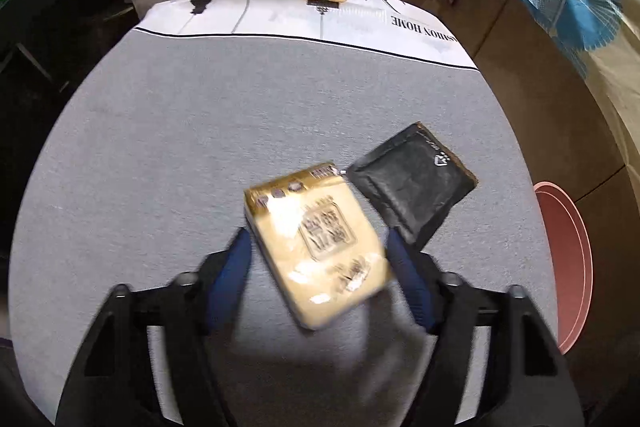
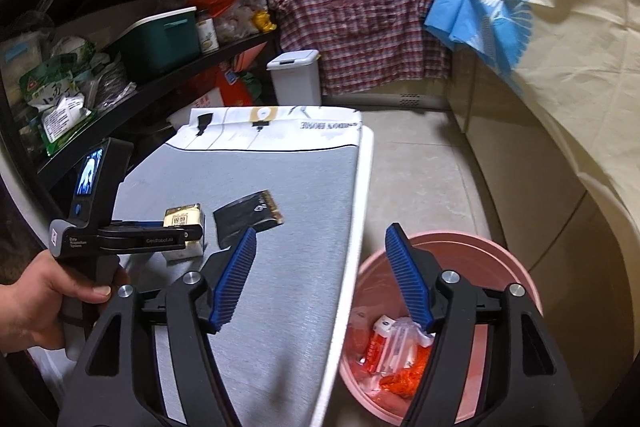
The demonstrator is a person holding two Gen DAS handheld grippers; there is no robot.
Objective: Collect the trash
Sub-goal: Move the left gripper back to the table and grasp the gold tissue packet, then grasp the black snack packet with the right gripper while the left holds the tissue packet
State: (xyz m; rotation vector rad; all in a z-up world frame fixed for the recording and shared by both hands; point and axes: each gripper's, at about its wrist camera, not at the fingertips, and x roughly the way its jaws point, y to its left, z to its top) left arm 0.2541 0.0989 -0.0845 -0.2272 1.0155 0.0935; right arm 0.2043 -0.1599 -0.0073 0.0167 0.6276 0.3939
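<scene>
two tools (image 1: 316, 247) (image 2: 320, 251) angled down, jaws apart, left straddling tissue pack (image 1: 316, 247)

Two handheld grippers made of black plastic. The right gripper (image 2: 320, 255) has ribbed blue pads (image 2: 236, 279) on its fingers and round silver screws (image 2: 191, 277) at the joints. The left gripper (image 2: 188, 233) carries a small lit screen (image 2: 89, 174), white lettering and a blue button. A bare hand (image 2: 48, 301) grips its handle.

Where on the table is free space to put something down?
The grey cloth is bare between the white printed strip and the two packets. It is crowded near the yellow packet, the black pouch and the left tool.
</scene>
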